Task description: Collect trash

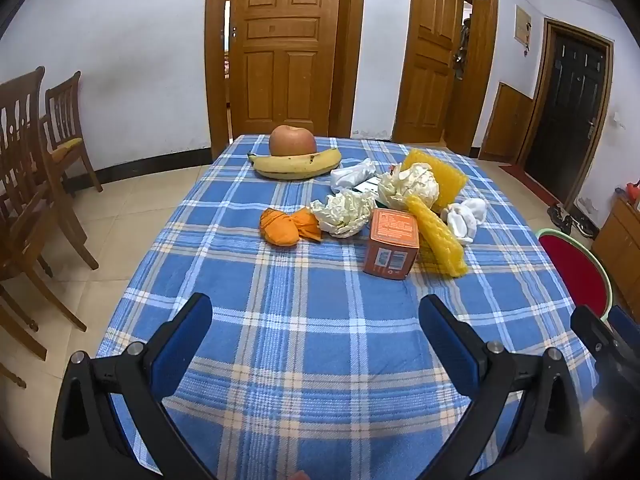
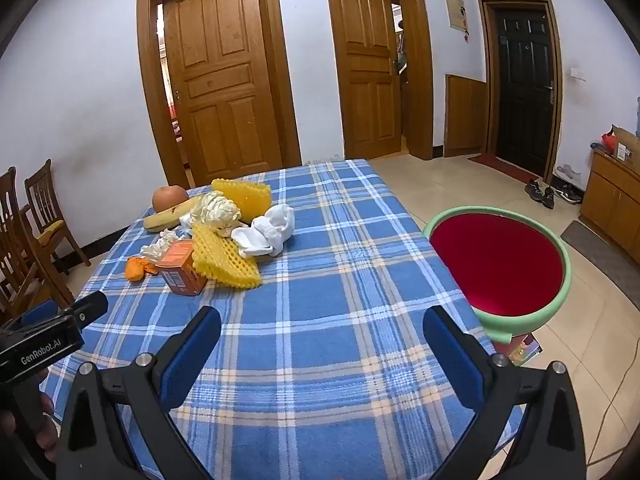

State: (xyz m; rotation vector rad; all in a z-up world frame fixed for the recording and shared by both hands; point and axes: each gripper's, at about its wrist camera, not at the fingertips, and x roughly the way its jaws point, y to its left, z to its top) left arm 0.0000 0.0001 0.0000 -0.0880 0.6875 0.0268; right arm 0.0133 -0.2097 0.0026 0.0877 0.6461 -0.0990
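Trash lies in a pile on the blue plaid table (image 1: 304, 320): an orange carton (image 1: 391, 243) (image 2: 182, 267), yellow foam netting (image 1: 440, 236) (image 2: 224, 260), crumpled white paper balls (image 1: 344, 214) (image 2: 216, 210), white tissue (image 1: 464, 216) (image 2: 266, 230) and orange peel (image 1: 286, 226) (image 2: 138, 268). A red basin with a green rim (image 2: 500, 264) (image 1: 576, 272) stands right of the table. My left gripper (image 1: 316, 320) is open and empty, above the near table. My right gripper (image 2: 322, 330) is open and empty, short of the pile.
An apple (image 1: 292, 141) and a banana (image 1: 296, 165) lie at the table's far end. Wooden chairs (image 1: 36, 184) stand on the left. Wooden doors (image 1: 284, 48) and a dark door (image 2: 522, 84) are behind. A cabinet (image 2: 612, 196) and shoes (image 2: 550, 194) are at the right.
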